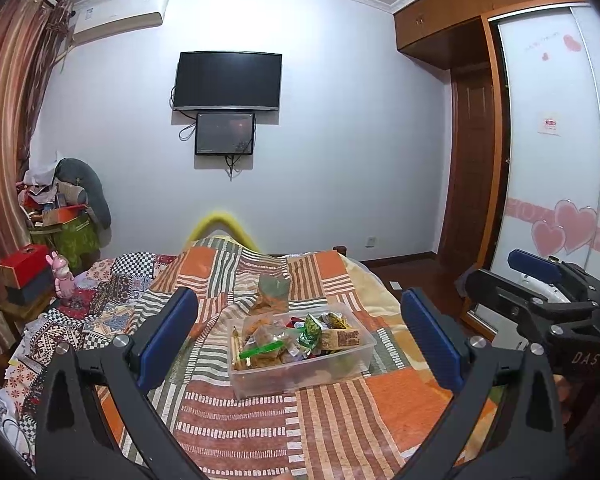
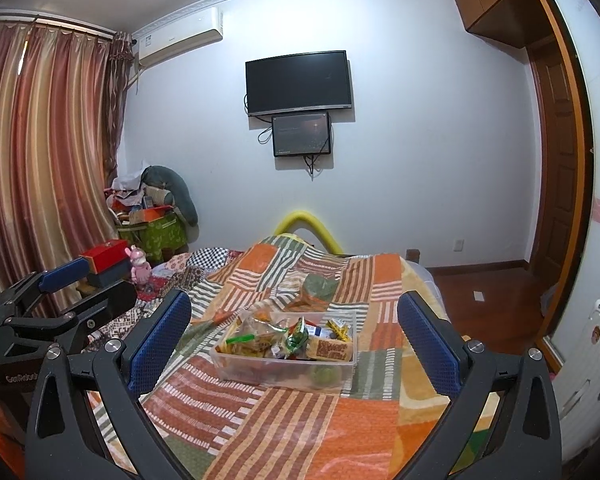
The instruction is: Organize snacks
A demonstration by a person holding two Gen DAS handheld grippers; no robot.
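A clear plastic bin (image 1: 360,354) full of wrapped snacks sits on the patchwork bedspread; it also shows in the right wrist view (image 2: 236,364). A green-topped snack bag (image 1: 275,288) lies just behind the bin, seen too in the right wrist view (image 2: 318,288). My left gripper (image 1: 300,312) is open and empty, held above the bed in front of the bin. My right gripper (image 2: 294,312) is open and empty, also in front of the bin. The right gripper appears at the right edge of the left wrist view (image 1: 540,280), and the left gripper at the left edge of the right wrist view (image 2: 68,292).
The bed (image 1: 340,420) fills the foreground. A cluttered bedside stand with a red box (image 1: 24,264) and pink toy (image 1: 62,276) is left. A green bag pile (image 2: 156,232) sits by the curtains. A wardrobe (image 1: 552,160) and wooden floor (image 2: 492,300) are right.
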